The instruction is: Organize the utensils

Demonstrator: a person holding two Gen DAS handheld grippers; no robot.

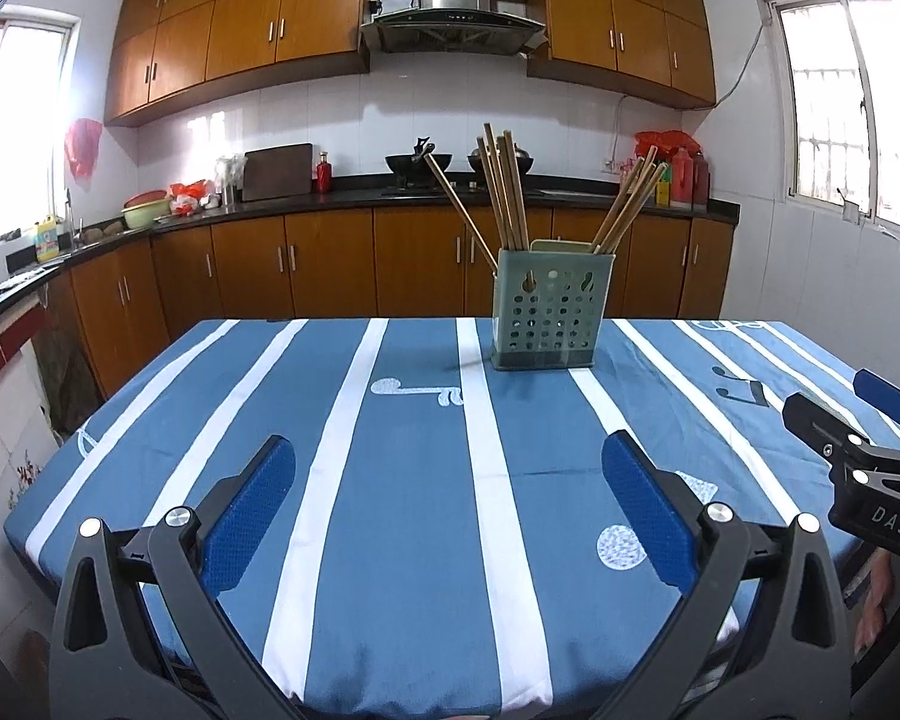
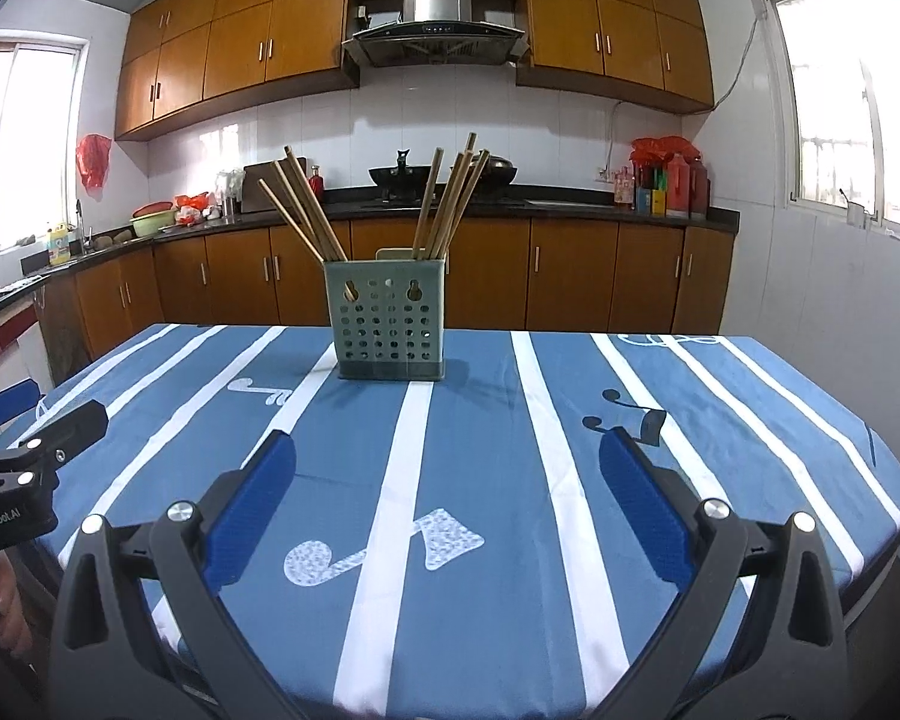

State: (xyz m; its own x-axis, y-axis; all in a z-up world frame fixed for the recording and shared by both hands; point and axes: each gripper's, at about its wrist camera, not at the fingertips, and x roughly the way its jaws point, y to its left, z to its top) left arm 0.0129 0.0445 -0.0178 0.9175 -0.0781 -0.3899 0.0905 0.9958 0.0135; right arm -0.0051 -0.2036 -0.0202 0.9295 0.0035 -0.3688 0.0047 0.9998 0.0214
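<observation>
A green perforated utensil holder point(image 1: 545, 309) stands upright near the far edge of the table, with several wooden chopsticks point(image 1: 501, 192) leaning out of it in left and right bunches. It also shows in the right wrist view point(image 2: 388, 319), chopsticks point(image 2: 447, 204) included. My left gripper point(image 1: 449, 462) is open and empty, low over the near part of the table, well short of the holder. My right gripper point(image 2: 447, 462) is open and empty, likewise near the front edge. Each gripper shows at the side of the other's view: the right one point(image 1: 870, 420), the left one point(image 2: 36, 414).
The table wears a blue cloth with white stripes and music notes point(image 1: 414, 480). Behind it runs a kitchen counter point(image 1: 354, 195) with woks, bottles and bowls, over wooden cabinets. Windows stand on both side walls.
</observation>
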